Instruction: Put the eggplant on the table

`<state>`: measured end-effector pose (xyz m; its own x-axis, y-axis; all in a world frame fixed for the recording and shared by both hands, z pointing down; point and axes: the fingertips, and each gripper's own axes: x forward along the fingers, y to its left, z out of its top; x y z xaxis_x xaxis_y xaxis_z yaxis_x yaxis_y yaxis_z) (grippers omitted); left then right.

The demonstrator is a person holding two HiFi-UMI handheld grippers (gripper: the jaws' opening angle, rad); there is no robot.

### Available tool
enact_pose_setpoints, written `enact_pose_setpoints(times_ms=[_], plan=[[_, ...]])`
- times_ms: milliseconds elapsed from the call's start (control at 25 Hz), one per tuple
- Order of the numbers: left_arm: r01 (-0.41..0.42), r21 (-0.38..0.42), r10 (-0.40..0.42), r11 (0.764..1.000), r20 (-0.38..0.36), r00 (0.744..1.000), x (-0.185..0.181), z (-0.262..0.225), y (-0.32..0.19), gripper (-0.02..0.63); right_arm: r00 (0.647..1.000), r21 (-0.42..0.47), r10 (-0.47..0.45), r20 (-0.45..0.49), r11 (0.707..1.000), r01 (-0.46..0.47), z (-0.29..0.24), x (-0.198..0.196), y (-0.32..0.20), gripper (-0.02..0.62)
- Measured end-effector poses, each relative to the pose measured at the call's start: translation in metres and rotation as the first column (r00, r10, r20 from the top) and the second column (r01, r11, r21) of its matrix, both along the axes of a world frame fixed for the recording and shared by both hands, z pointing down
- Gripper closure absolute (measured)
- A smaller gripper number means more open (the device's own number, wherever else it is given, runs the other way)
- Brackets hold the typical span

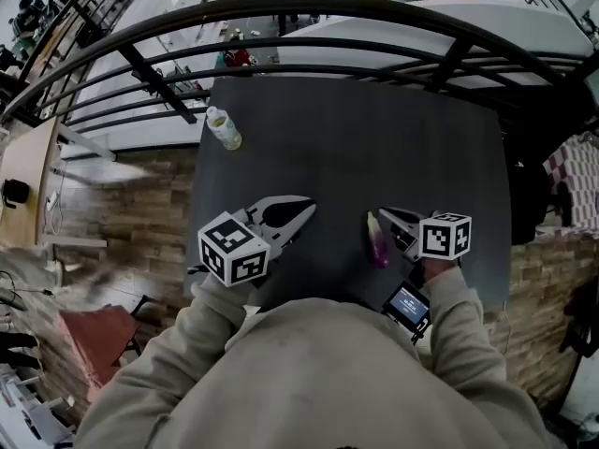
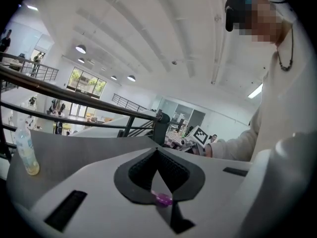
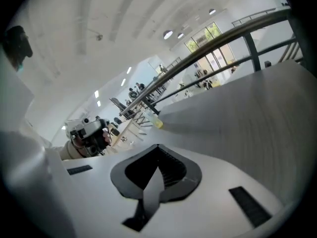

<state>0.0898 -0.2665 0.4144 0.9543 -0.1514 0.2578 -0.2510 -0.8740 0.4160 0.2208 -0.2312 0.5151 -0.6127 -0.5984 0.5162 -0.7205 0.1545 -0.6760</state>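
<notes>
The eggplant [image 1: 377, 241] is small and purple with a green stem end. It lies on the dark table [image 1: 374, 138] near the front edge, just left of my right gripper [image 1: 384, 214]. That gripper hangs above the table with its jaws shut and nothing between them, as the right gripper view [image 3: 158, 148] shows. My left gripper [image 1: 310, 207] hovers to the left of the eggplant, also shut and empty. In the left gripper view [image 2: 157, 150] the jaws meet at their tips, and a purple speck [image 2: 162, 199] shows through the gap at their base.
A small plastic bottle [image 1: 223, 127] with yellowish liquid stands near the table's far left corner, and shows too in the left gripper view [image 2: 26, 152]. A curved black railing [image 1: 309, 12] runs behind the table. A phone-like screen [image 1: 408, 304] sits at the right wrist.
</notes>
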Motion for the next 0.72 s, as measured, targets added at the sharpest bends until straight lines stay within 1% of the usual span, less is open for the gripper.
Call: enact_pose_setpoints(times_ms=[120, 240, 320, 440, 480, 560, 640, 720], plan=[[-0.020, 0.038, 0.021, 0.999, -0.025, 0.999, 0.007, -0.021, 0.001, 0.604, 1.000, 0.125, -0.028, 0.010, 0.992, 0.026, -0.044, -0.007, -0.009, 0.580], [-0.044, 0.066, 0.048, 0.997, -0.058, 0.997, 0.016, -0.044, 0.000, 0.604, 0.998, 0.251, -0.066, -0.005, 0.966, 0.066, -0.094, -0.015, -0.018, 0.581], [-0.068, 0.083, 0.075, 0.994, -0.090, 0.993, 0.019, -0.064, 0.002, 0.604, 0.996, 0.351, -0.090, -0.024, 0.932, 0.093, -0.131, -0.023, -0.022, 0.581], [-0.110, 0.132, 0.127, 0.985, -0.130, 0.983, 0.025, -0.095, 0.012, 0.604, 0.994, 0.502, -0.085, -0.067, 0.858, 0.107, -0.183, -0.029, -0.018, 0.581], [-0.120, 0.149, 0.141, 0.982, -0.140, 0.980, 0.028, -0.104, 0.015, 0.604, 0.994, 0.534, -0.074, -0.081, 0.839, 0.105, -0.196, -0.028, -0.016, 0.581], [-0.133, 0.176, 0.161, 0.975, -0.154, 0.975, 0.033, -0.118, 0.021, 0.604, 0.995, 0.571, -0.059, -0.086, 0.815, 0.098, -0.215, -0.027, -0.009, 0.581], [-0.138, 0.192, 0.170, 0.972, -0.164, 0.972, 0.033, -0.127, 0.027, 0.604, 0.996, 0.589, -0.056, -0.073, 0.803, 0.088, -0.226, -0.030, -0.001, 0.581], [-0.138, 0.202, 0.175, 0.970, -0.175, 0.969, 0.030, -0.133, 0.031, 0.604, 0.996, 0.597, -0.049, -0.073, 0.798, 0.083, -0.231, -0.034, 0.006, 0.581]])
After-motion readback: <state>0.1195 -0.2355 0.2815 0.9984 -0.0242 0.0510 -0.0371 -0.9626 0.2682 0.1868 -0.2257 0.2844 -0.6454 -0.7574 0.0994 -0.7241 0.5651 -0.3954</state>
